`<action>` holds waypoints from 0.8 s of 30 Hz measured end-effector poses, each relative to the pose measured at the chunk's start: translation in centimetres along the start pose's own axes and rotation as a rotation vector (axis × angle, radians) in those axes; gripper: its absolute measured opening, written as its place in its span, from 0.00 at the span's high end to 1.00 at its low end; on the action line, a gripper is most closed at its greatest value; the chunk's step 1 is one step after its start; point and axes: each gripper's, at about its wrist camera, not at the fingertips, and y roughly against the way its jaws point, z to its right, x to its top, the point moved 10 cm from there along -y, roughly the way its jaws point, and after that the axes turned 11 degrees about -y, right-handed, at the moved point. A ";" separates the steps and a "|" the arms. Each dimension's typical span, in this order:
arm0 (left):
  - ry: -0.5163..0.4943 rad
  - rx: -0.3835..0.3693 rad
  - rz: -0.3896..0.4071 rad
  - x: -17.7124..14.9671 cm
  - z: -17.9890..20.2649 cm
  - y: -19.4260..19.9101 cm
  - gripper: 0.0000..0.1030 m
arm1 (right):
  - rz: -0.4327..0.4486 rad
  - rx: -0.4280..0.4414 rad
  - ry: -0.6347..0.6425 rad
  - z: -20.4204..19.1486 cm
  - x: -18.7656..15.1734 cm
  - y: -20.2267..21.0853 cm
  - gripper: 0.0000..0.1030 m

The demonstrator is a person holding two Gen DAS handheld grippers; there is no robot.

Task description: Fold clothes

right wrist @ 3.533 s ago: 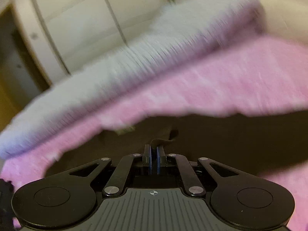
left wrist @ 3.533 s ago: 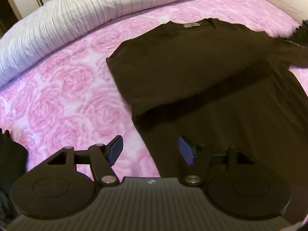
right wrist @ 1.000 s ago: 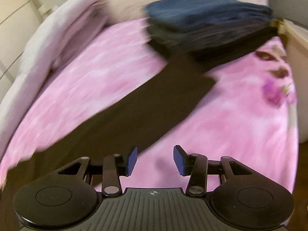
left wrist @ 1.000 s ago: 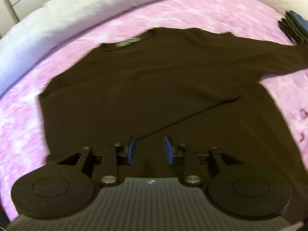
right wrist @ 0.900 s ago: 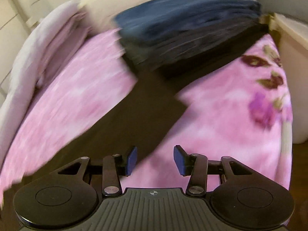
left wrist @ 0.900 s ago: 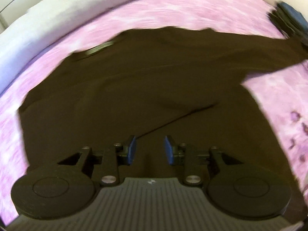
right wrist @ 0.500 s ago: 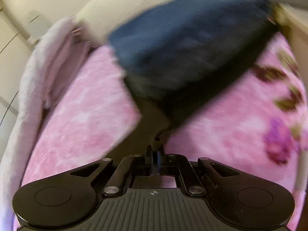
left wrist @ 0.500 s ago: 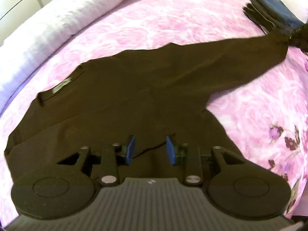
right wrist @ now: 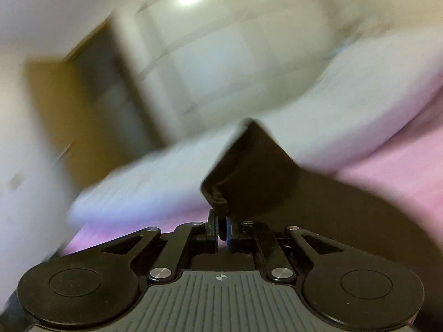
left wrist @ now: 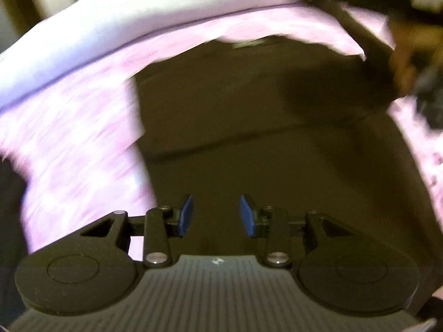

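Note:
A dark brown long-sleeved shirt (left wrist: 263, 127) lies spread on the pink bedspread, its neck label (left wrist: 254, 44) at the far end. My left gripper (left wrist: 216, 213) hovers over the shirt's near part. Its blue pads (left wrist: 186, 215) stand apart and are still widening slightly, with nothing between them. My right gripper (right wrist: 222, 229) is shut on the cuff end of the shirt's sleeve (right wrist: 257, 177), which stands up from the pads as a folded flap. In the left wrist view that lifted sleeve (left wrist: 357, 27) slants up at the top right toward a blurred hand (left wrist: 409, 63).
A white ribbed duvet (left wrist: 138, 22) is bunched along the far side of the pink floral bedspread (left wrist: 77, 138). Pale wardrobe doors (right wrist: 221, 55) and a brown door (right wrist: 69, 105) stand behind. Something dark (left wrist: 11, 193) sits at the left edge. Both views are motion-blurred.
The right gripper shut on the sleeve's end beside the stack of folded clothes and swung it up and back over the shirt. The left gripper slid across the shirt and opened slightly.

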 end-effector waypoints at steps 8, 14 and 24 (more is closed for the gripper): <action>0.115 0.043 -0.008 -9.2 -11.8 2.3 0.68 | -0.216 -0.135 0.001 -4.2 -11.7 -10.0 0.96; 0.167 0.024 0.030 -10.5 -14.3 2.4 0.68 | -0.072 -0.152 0.049 -7.7 -6.9 -10.4 0.96; 0.121 -0.051 0.074 -7.0 -11.5 1.1 0.68 | -0.399 -0.096 0.214 -9.8 -16.0 -14.4 0.66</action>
